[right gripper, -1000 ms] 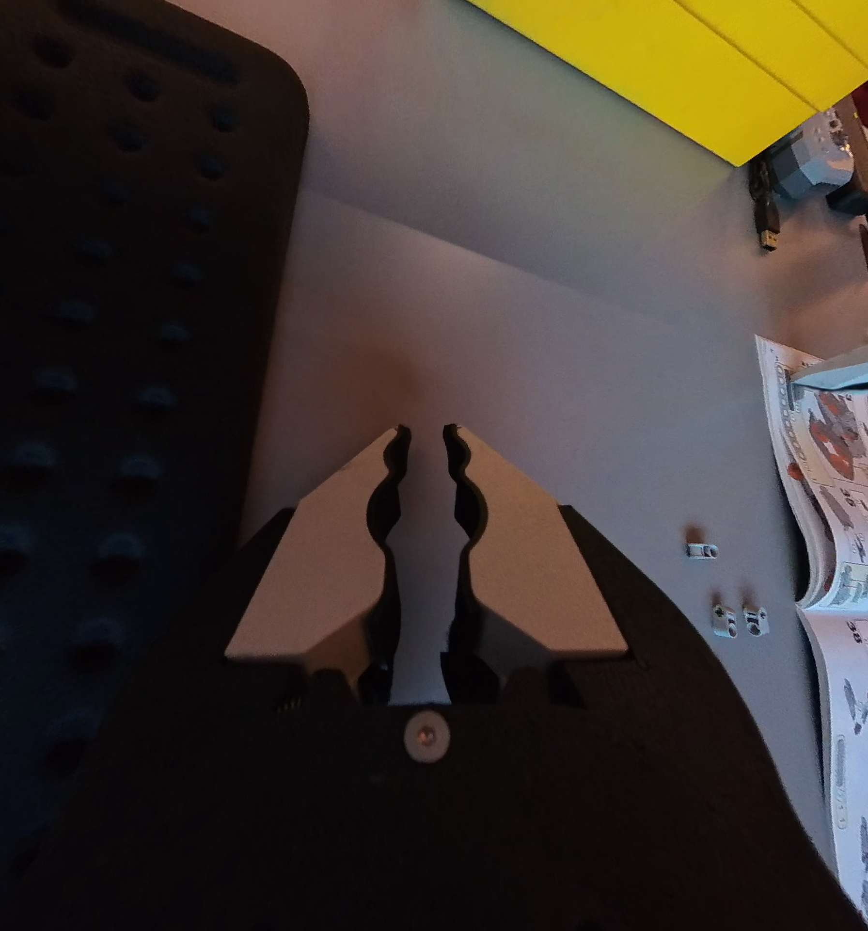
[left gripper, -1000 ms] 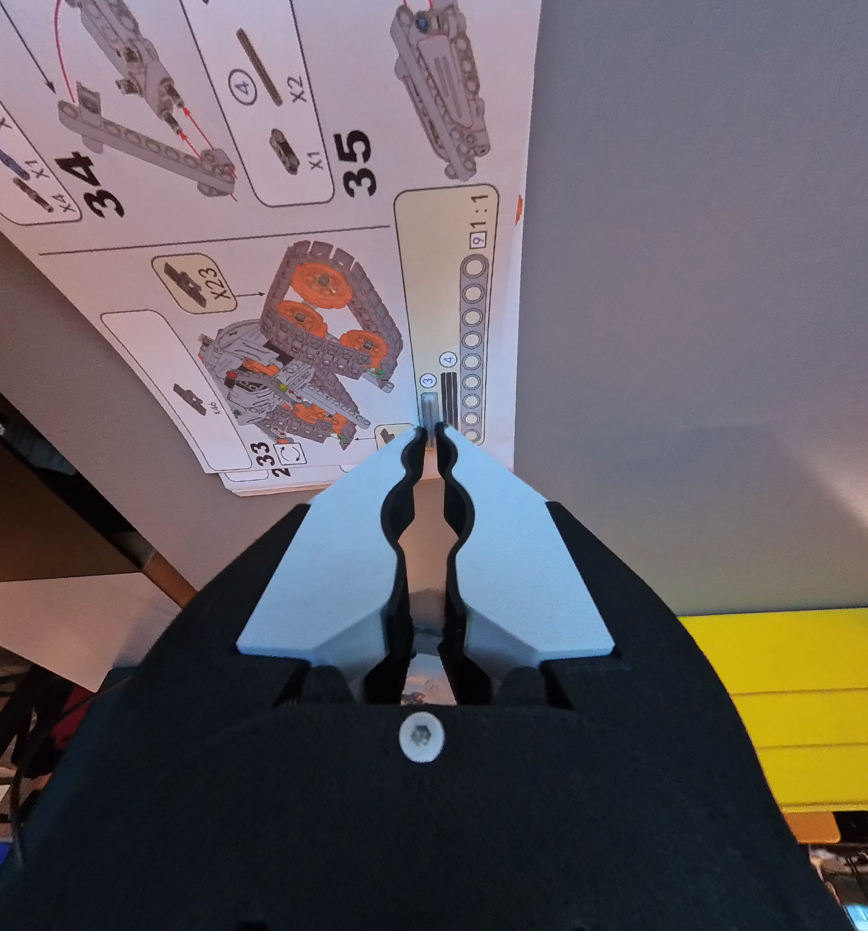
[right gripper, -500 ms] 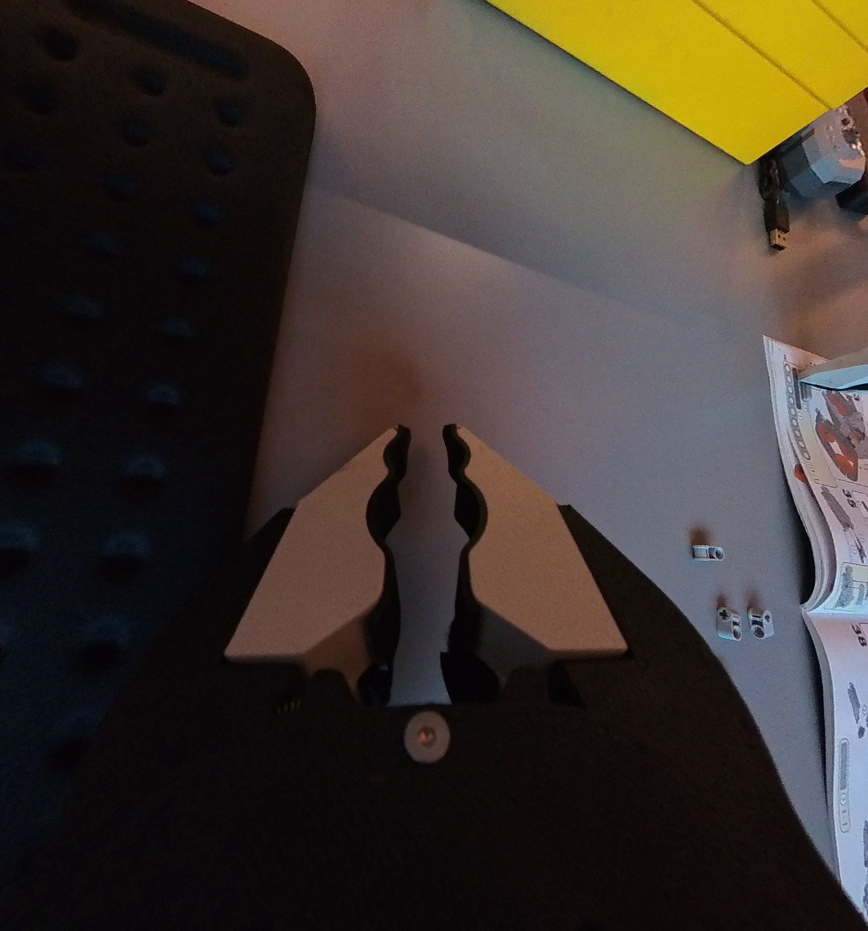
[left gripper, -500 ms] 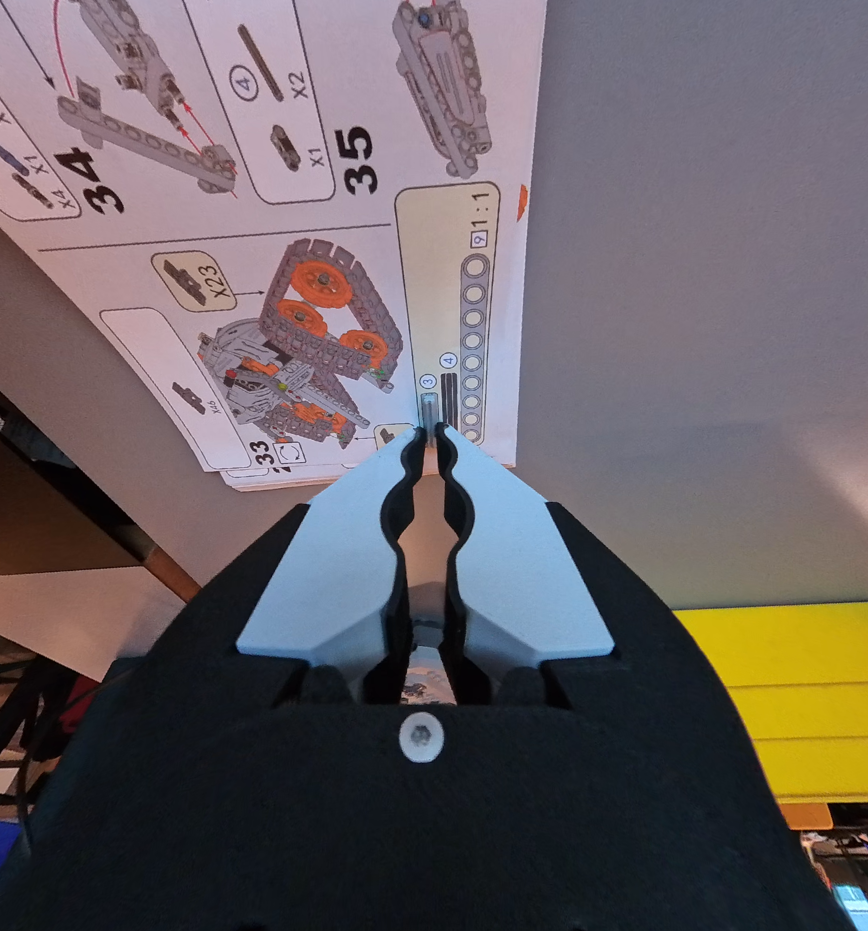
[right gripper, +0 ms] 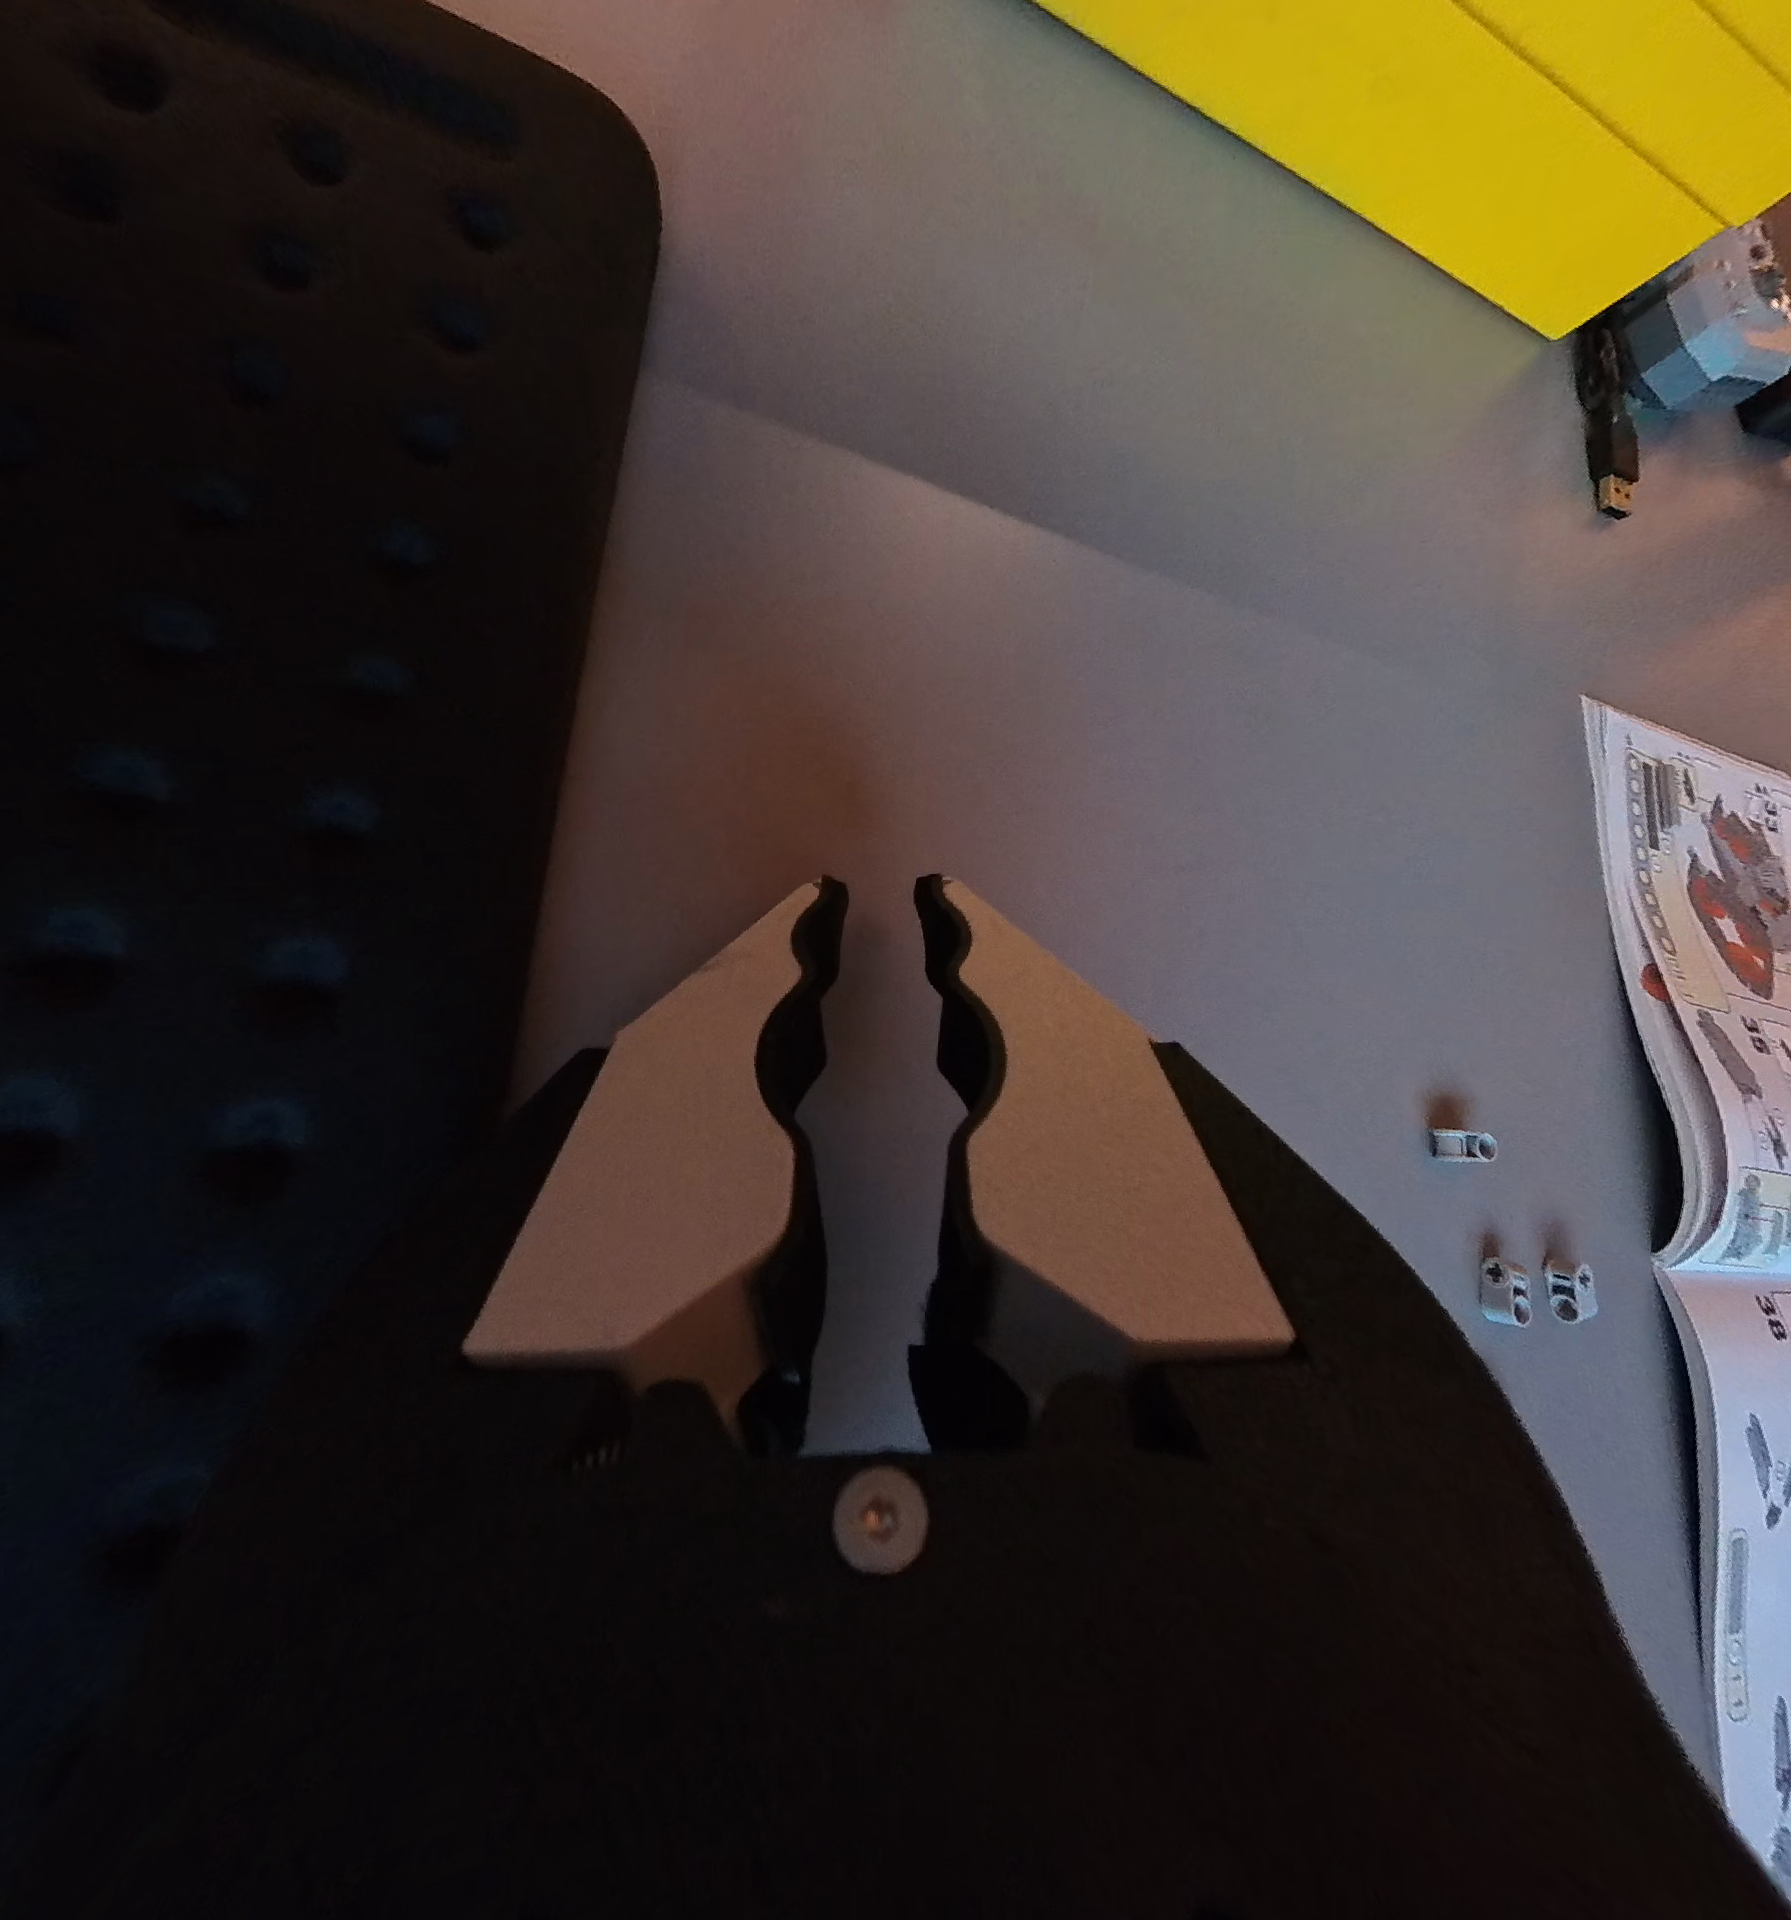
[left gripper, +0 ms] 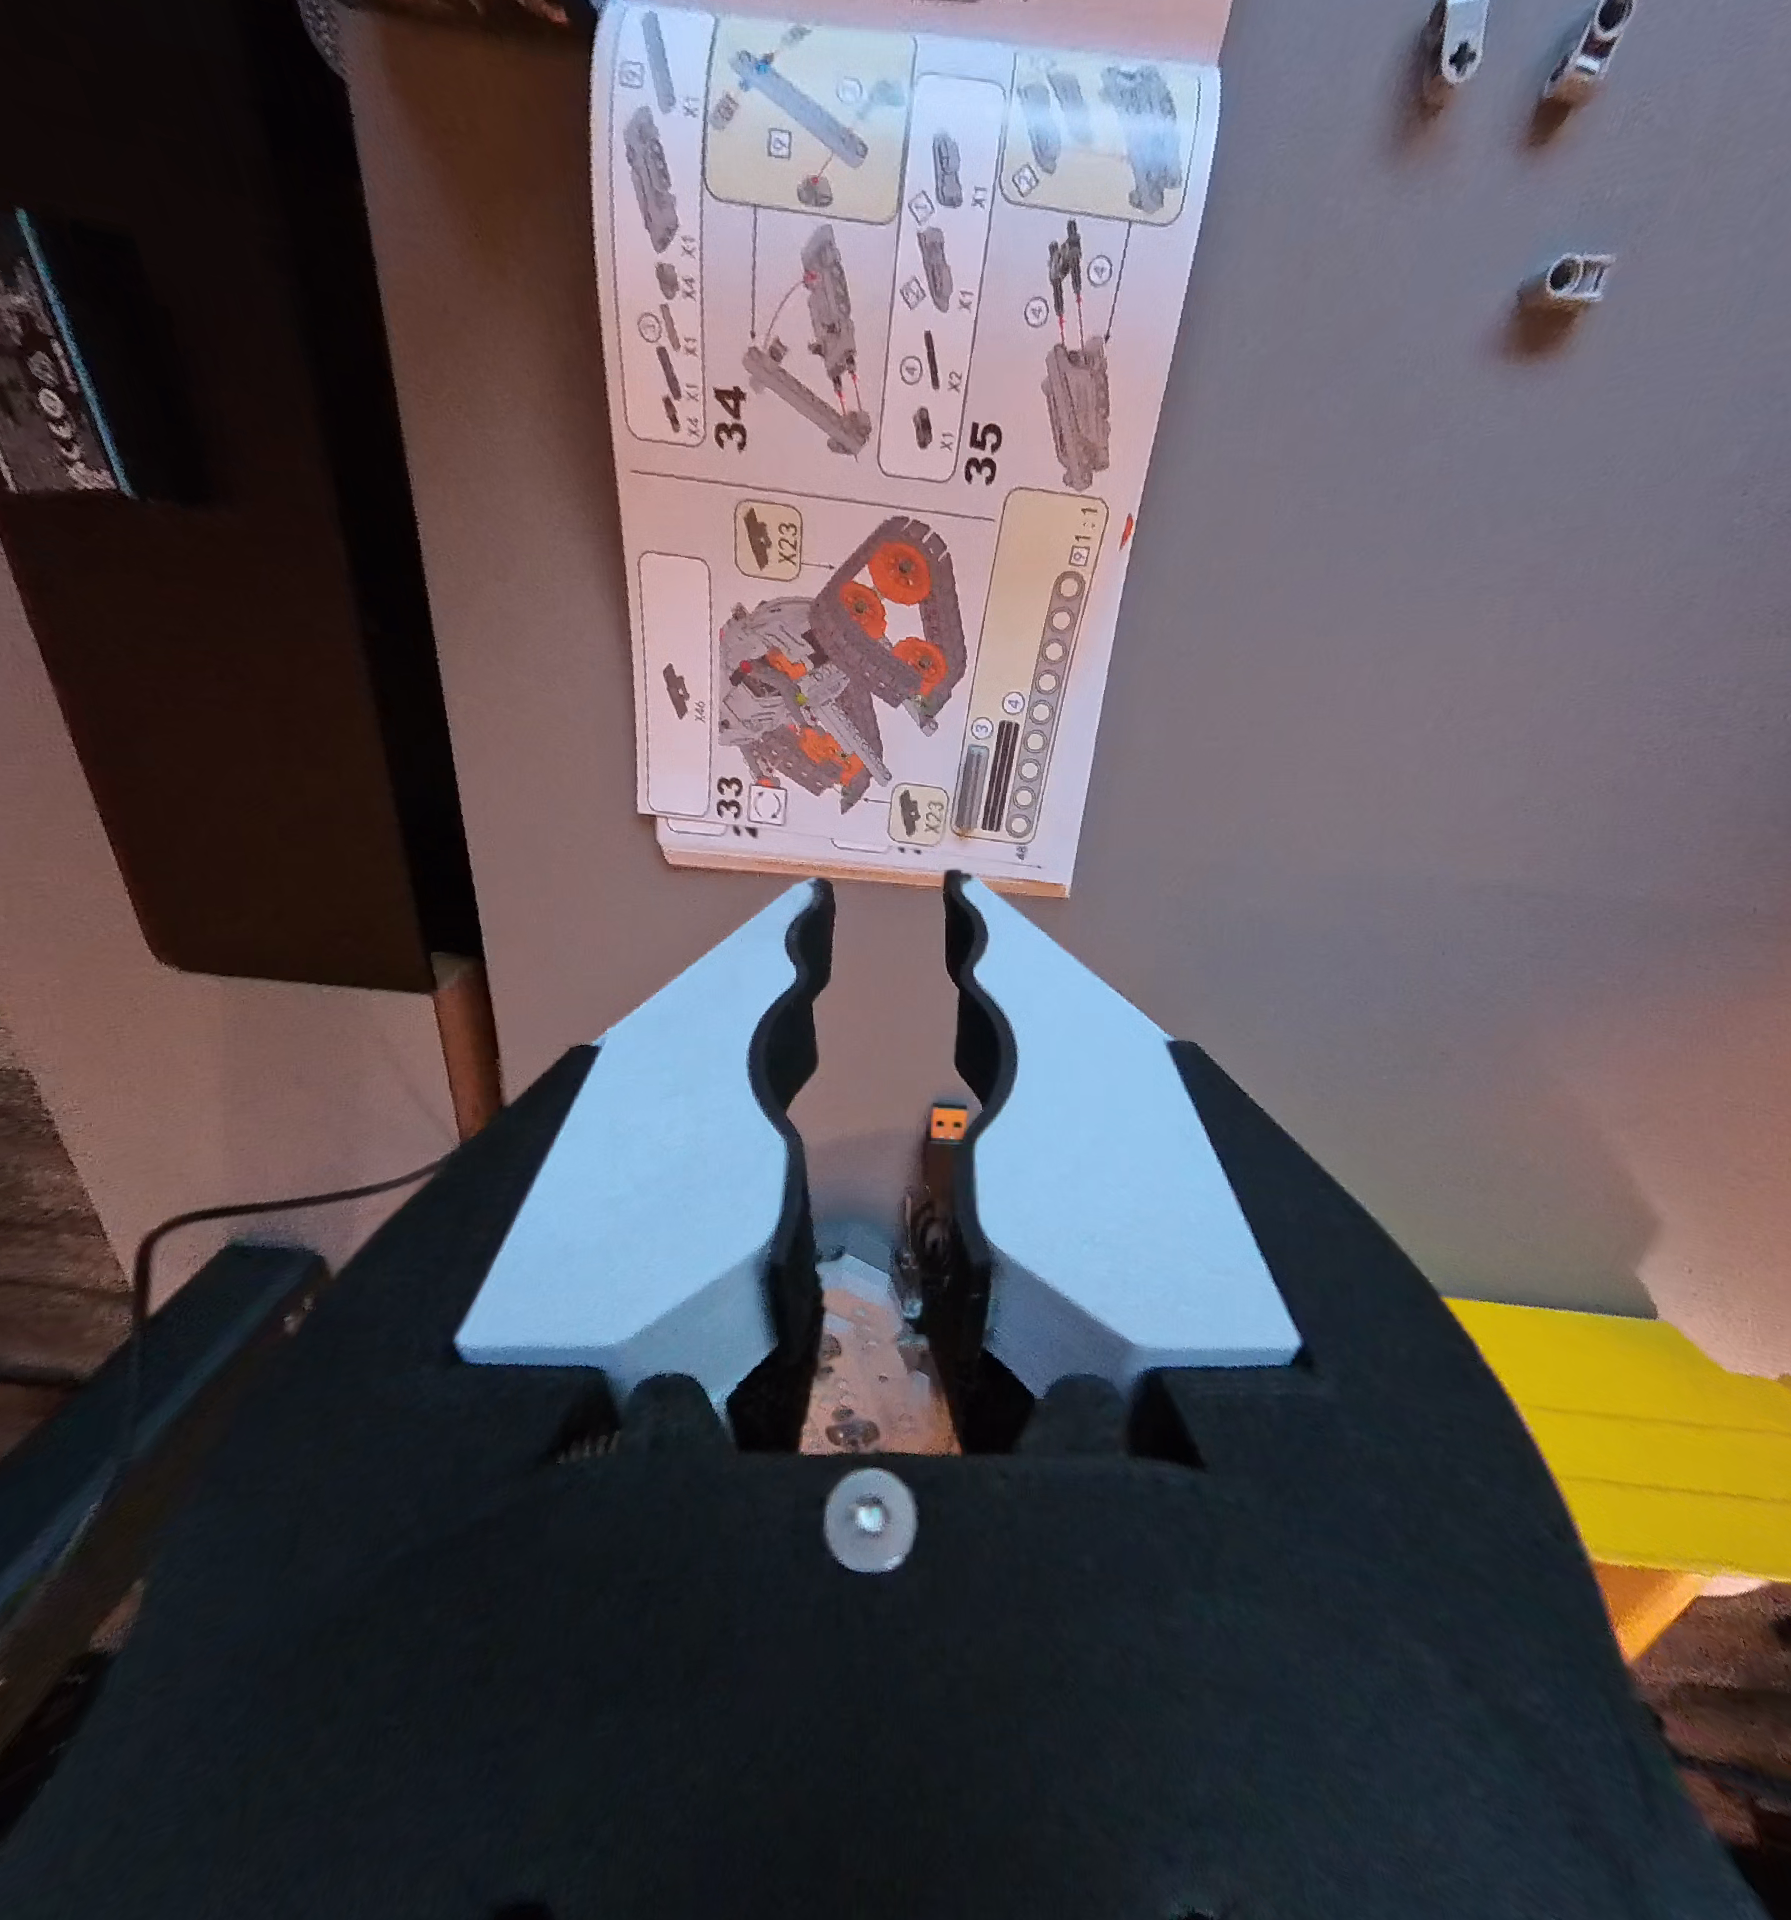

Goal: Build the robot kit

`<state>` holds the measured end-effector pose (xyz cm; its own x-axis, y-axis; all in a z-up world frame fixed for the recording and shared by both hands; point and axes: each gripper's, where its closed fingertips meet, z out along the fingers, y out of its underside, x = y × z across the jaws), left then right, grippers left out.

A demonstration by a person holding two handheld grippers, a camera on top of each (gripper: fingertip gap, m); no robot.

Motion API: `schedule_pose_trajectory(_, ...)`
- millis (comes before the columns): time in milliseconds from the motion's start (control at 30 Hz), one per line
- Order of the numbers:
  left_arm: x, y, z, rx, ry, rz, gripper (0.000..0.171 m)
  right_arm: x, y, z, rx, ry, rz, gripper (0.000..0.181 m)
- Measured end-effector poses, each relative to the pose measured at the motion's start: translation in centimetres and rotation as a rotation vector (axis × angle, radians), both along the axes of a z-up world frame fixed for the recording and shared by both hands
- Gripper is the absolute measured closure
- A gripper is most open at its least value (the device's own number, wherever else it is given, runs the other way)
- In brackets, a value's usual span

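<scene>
Grey tabletop (left gripper: 1442, 727), dim warm light, an open instruction booklet (left gripper: 901, 436) lying flat.
My left gripper (left gripper: 888, 883) hangs narrowly parted and empty just short of the booklet's edge; my right gripper (right gripper: 880, 883), likewise parted and empty, sits beside a black studded mat (right gripper: 247, 623), three small grey connector pieces (right gripper: 1525, 1288) off to its right.

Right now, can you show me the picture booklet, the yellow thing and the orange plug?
Booklet (left gripper: 870, 468), left wrist view: middle of the open page.
Yellow thing (right gripper: 1442, 135), right wrist view: its flat top.
Orange plug (left gripper: 948, 1124), left wrist view: its orange tip.
</scene>
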<state>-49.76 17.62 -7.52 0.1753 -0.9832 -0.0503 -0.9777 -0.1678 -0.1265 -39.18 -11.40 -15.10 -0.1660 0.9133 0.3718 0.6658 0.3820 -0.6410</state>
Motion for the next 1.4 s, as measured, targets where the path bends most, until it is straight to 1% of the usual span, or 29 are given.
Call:
schedule_pose_trajectory(67, -0.1, -0.6, -0.9, -0.007, 0.008, -0.017, 0.152, 0.0, -0.1, 0.0, 0.003, -0.004, 0.004, 0.166)
schedule_pose_trajectory(167, 0.2, -1.6, -3.7, -0.020, 0.039, -0.070, 0.151, 0.0, -0.2, 0.0, 0.009, -0.006, 0.002, 0.166)
schedule_pose_trajectory(267, 0.2, -1.8, -6.2, -0.033, 0.079, -0.090, 0.153, 0.1, 0.0, 0.0, 0.013, -0.008, -0.006, 0.165)
schedule_pose_trajectory(333, 0.2, -2.1, -7.2, -0.050, 0.084, -0.096, 0.156, 0.1, 0.0, 0.1, 0.016, -0.005, -0.008, 0.165)
schedule_pose_trajectory(433, 0.0, -2.0, -8.1, -0.038, 0.104, -0.113, 0.162, 0.0, -0.2, 0.2, 0.011, 0.000, -0.006, 0.165)
schedule_pose_trajectory(600, -0.4, -2.4, -8.9, -0.049, 0.127, -0.107, 0.163, 0.0, -0.4, 0.3, 0.012, -0.003, -0.002, 0.165)
schedule_pose_trajectory(633, -0.3, -2.3, -8.9, -0.040, 0.122, -0.105, 0.169, 0.0, -0.5, 0.3, 0.012, -0.002, -0.002, 0.165)
schedule_pose_trajectory(733, -0.5, -2.4, -8.8, -0.040, 0.123, -0.095, 0.169, 0.0, -0.6, 0.2, 0.014, -0.010, -0.002, 0.165)
schedule_pose_trajectory(800, -0.2, -2.7, -8.3, -0.041, 0.108, -0.082, 0.169, 0.0, -0.7, 0.2, 0.020, -0.014, 0.001, 0.165)
schedule_pose_trajectory(933, 3.6, -5.2, -6.3, -0.027, 0.006, -0.023, 0.169, -0.1, -1.0, 0.2, 0.022, -0.014, 0.006, 0.165)
schedule_pose_trajectory(1033, 5.5, -8.0, -6.9, -0.024, -0.004, -0.024, 0.169, -0.1, -1.0, 0.2, 0.021, -0.017, 0.002, 0.164)
schedule_pose_trajectory(1133, 4.8, -9.7, -8.4, -0.011, 0.042, -0.025, 0.169, -0.1, -1.1, 0.3, 0.018, -0.015, 0.003, 0.164)
schedule_pose_trajectory(1200, 4.0, -10.4, -9.0, -0.006, 0.056, -0.046, 0.169, -0.1, -1.1, 0.2, 0.018, -0.018, 0.002, 0.163)
schedule_pose_trajectory(1300, 3.3, -11.0, -8.9, 0.008, 0.039, -0.041, 0.169, 0.3, -0.5, -0.3, 0.018, -0.046, -0.026, 0.163)
schedule_pose_trajectory(1400, 2.3, -11.2, -8.6, 0.048, 0.031, -0.049, 0.169, 0.4, -0.1, -0.3, -0.002, -0.039, -0.043, 0.163)
